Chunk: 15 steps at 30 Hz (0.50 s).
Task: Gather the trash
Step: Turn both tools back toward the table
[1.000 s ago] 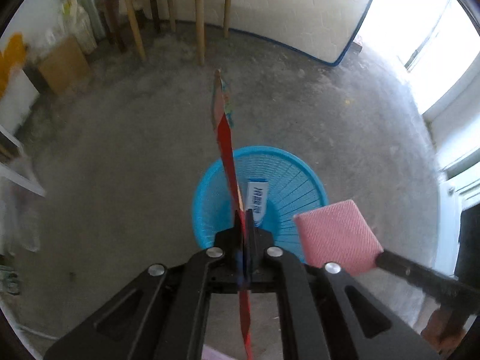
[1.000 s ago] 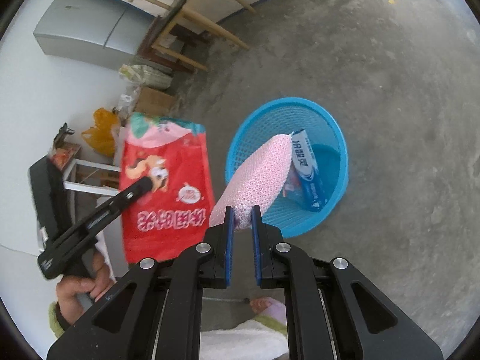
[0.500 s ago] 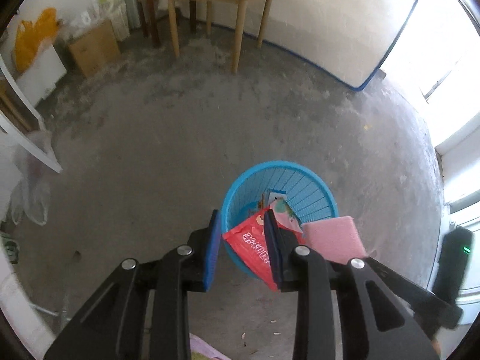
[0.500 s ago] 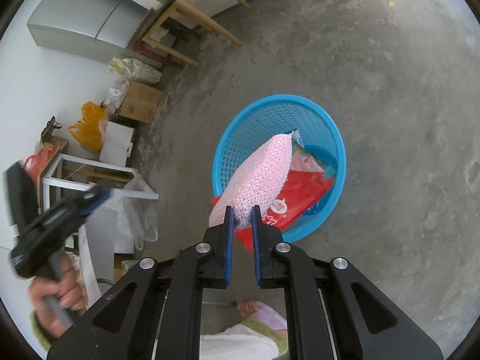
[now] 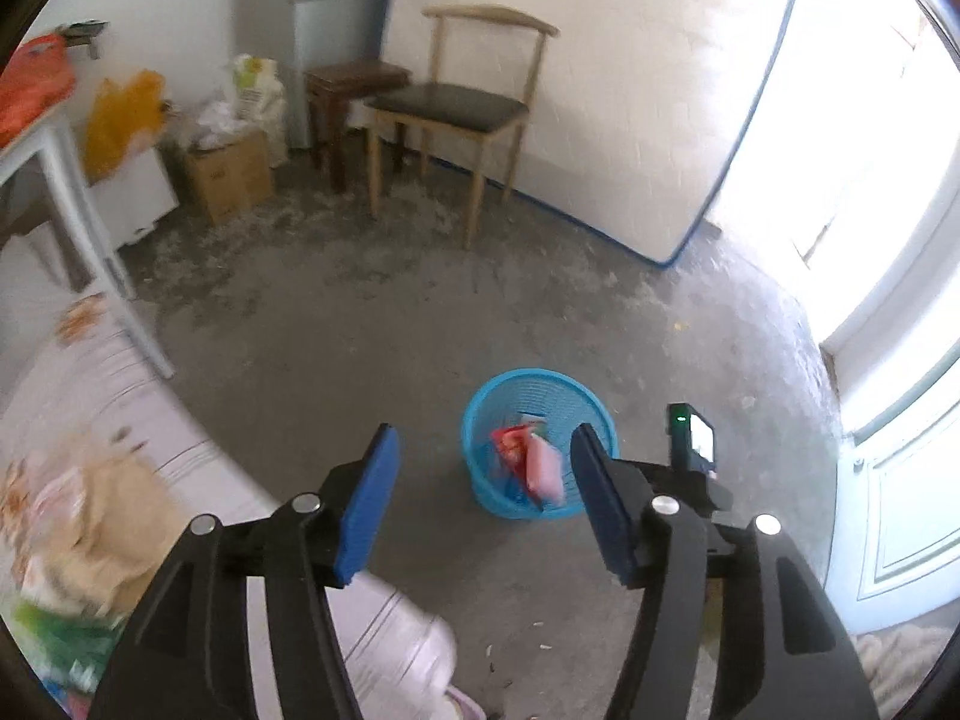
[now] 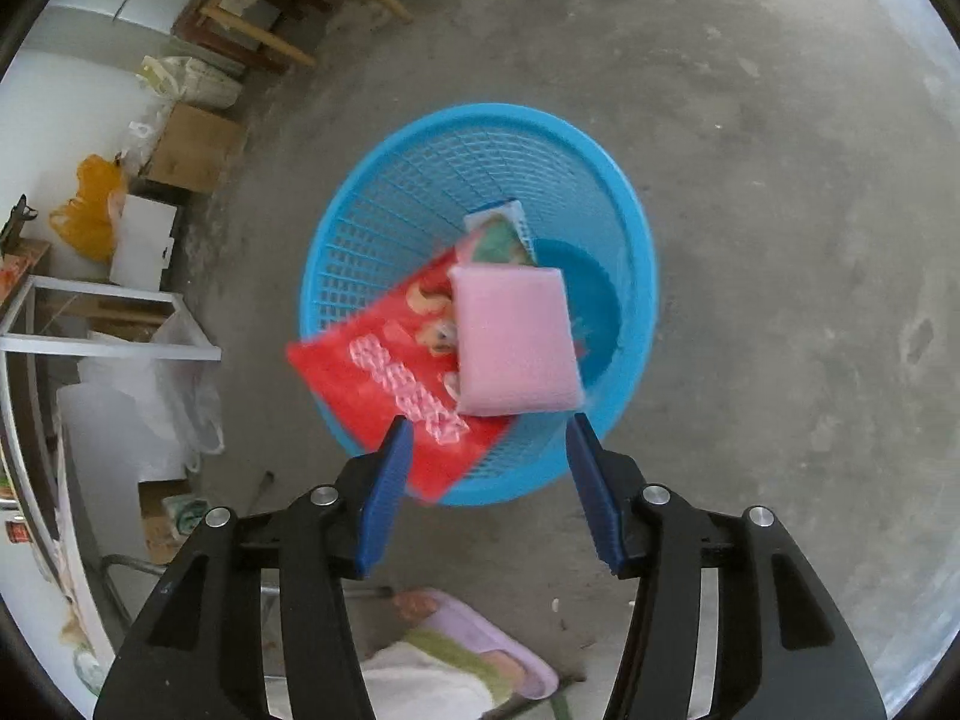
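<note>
Left wrist: left gripper (image 5: 483,504) jaws opening, nothing between them; round blue plastic mesh basket (image 5: 591,414) seen beyond, well apart.

Right wrist: right gripper (image 6: 489,489) jaws opening, empty; pink sponge pad (image 6: 513,339) is over red snack wrapper (image 6: 384,384), which overhangs the basket (image 6: 390,192) rim. Wrapper should be nudged fully inside.

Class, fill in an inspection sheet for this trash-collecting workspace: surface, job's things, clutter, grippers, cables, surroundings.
Surface: bare grey concrete floor, dusty, small scraps near the camera.
Job's things: blue basket on the floor; red snack bag hangs over its rim; pink sponge lies on the bag; a blue-and-white box deeper inside.
Clutter: cardboard box, yellow bag, white bags by the wall.
Grippers: left gripper and right gripper both opening, nothing between the pads.
Cables: nothing seen.
Surroundings: wooden chair, dark stool, white table frame, a slippered foot.
</note>
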Each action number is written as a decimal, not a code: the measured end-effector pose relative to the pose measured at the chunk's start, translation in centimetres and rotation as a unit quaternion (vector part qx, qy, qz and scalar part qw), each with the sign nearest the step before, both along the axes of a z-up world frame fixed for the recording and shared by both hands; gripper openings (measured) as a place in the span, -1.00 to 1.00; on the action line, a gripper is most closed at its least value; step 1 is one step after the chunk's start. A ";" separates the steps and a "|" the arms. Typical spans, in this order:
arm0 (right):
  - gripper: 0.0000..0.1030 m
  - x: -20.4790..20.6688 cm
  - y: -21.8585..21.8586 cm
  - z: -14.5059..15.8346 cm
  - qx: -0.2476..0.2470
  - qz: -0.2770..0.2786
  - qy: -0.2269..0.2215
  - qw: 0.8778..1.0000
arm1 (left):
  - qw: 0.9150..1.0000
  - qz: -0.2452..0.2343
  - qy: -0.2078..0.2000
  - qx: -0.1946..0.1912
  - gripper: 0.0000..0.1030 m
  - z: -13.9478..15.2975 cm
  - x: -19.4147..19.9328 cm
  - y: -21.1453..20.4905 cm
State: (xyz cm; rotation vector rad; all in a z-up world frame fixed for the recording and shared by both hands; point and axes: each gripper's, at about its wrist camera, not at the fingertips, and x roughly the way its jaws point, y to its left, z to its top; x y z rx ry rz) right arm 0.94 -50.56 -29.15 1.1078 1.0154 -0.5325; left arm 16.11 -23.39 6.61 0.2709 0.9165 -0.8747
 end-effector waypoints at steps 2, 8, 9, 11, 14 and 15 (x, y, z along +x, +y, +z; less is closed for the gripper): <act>0.01 -1.3 0.2 0.5 -0.005 -0.004 -0.003 1.000 | 1.000 0.019 -0.001 -0.009 0.16 0.6 -0.5 3.2; 0.01 -3.6 1.7 4.7 -0.040 0.000 -0.029 0.999 | 0.993 0.103 0.013 -0.049 0.25 1.4 -1.7 15.0; 0.01 -3.9 2.3 5.9 -0.050 0.005 -0.035 0.998 | 0.990 0.126 0.014 -0.058 0.27 1.5 -2.0 17.3; 0.02 -4.0 3.6 8.5 -0.069 0.021 -0.051 0.996 | 0.984 0.163 0.009 -0.068 0.30 1.8 -3.0 21.6; 0.09 -4.0 5.7 12.6 -0.103 0.050 -0.078 0.990 | 0.972 0.224 -0.010 -0.077 0.32 2.5 -4.7 27.7; 0.16 -3.8 6.9 14.4 -0.117 0.065 -0.094 0.987 | 0.966 0.244 -0.014 -0.081 0.35 2.8 -5.3 30.0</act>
